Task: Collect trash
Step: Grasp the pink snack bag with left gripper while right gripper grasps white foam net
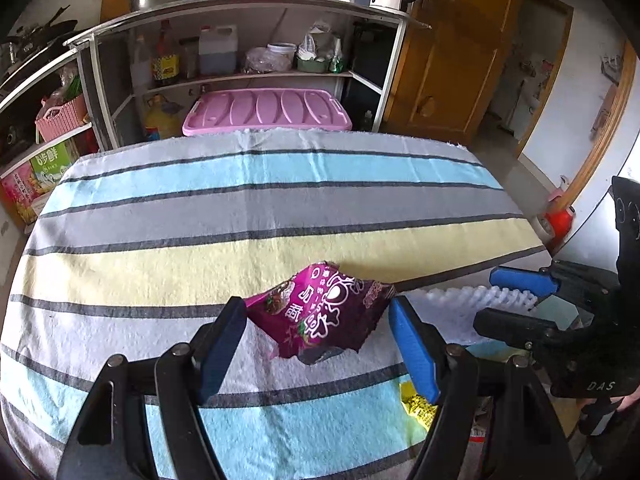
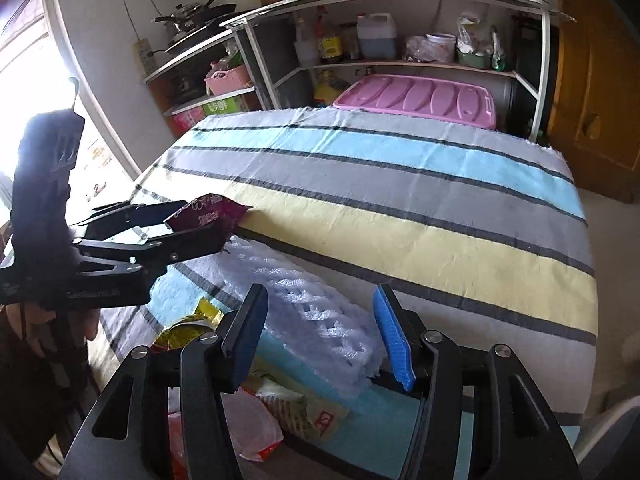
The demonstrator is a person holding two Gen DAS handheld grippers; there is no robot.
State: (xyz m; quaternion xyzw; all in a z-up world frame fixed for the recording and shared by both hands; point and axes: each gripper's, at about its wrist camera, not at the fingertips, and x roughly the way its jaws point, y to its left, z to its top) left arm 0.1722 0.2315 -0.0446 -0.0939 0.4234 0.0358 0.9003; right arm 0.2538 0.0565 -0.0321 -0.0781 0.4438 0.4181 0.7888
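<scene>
A crumpled magenta snack wrapper [image 1: 320,316] stands on the striped cloth [image 1: 240,208]. My left gripper [image 1: 318,308] is open around it; the wrapper's edges reach close to both blue pads, and I see no squeezing. In the right wrist view the same wrapper [image 2: 208,212] sits at the left gripper's [image 2: 200,220] tips. A white foam fruit net [image 2: 312,300] lies on the cloth between the wide-open jaws of my right gripper [image 2: 320,292], apart from the pads. The left wrist view shows the net [image 1: 472,300] by the right gripper [image 1: 488,298].
More litter lies at the near table edge: a yellow wrapper [image 2: 192,320], a pale packet [image 2: 304,412] and a pink-red bag [image 2: 248,432]. Behind the table stand a shelf unit [image 1: 248,76] and a pink-lidded box [image 1: 268,112]. A wooden door [image 1: 452,60] is at right.
</scene>
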